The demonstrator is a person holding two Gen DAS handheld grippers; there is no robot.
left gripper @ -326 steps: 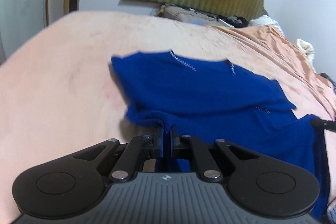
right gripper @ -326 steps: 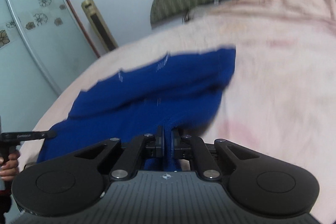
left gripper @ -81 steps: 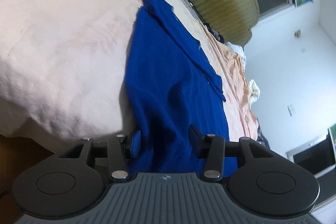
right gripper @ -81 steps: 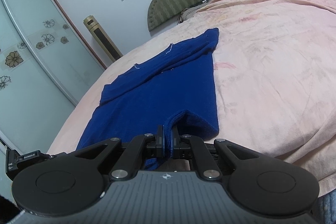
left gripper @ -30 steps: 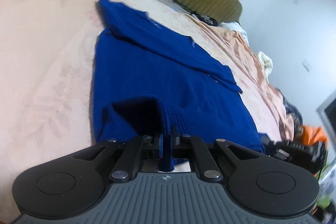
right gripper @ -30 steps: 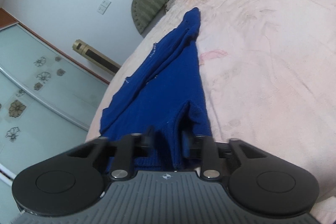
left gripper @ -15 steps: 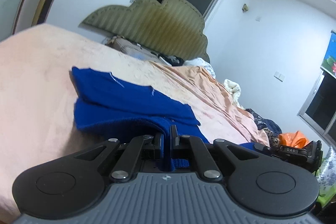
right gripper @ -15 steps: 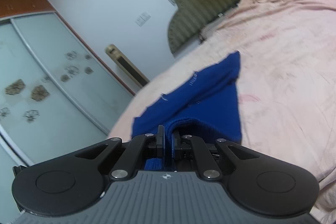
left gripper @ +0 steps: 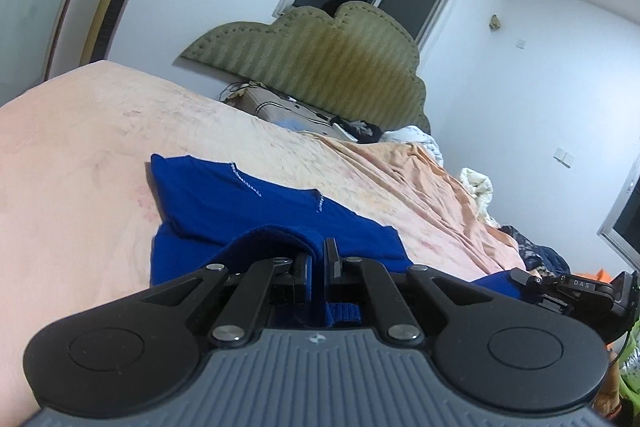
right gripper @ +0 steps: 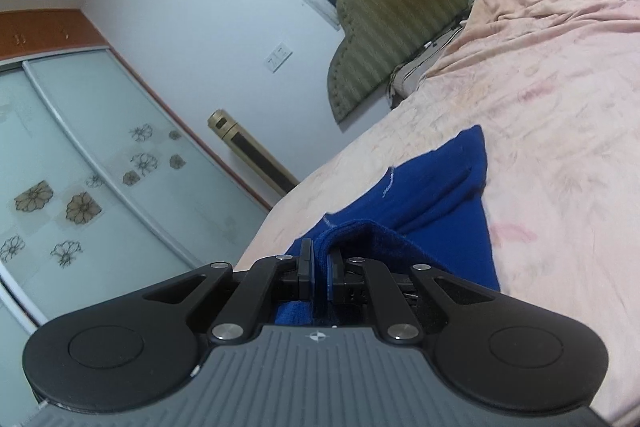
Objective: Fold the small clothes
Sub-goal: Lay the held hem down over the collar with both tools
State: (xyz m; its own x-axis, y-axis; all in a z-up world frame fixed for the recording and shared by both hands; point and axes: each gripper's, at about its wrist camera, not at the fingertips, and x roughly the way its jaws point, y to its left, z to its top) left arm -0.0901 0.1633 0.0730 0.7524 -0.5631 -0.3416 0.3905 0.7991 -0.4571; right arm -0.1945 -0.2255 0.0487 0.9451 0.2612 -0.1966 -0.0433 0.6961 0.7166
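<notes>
The bed (left gripper: 72, 155), covered in a peach sheet, serves as the flat folding surface, and the blue garment (left gripper: 224, 199) lies spread across it toward twelve o'clock, sleeves apparently already folded in. Its near hem is lifted off the sheet, probably so it can be carried over toward the collar. The left hand-held gripper (left gripper: 318, 259) and right hand-held gripper (right gripper: 320, 259) each pinch that hem's corners.

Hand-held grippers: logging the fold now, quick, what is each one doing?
Left hand-held gripper: closed on the blue garment's hem.
Right hand-held gripper: closed on the same garment.
</notes>
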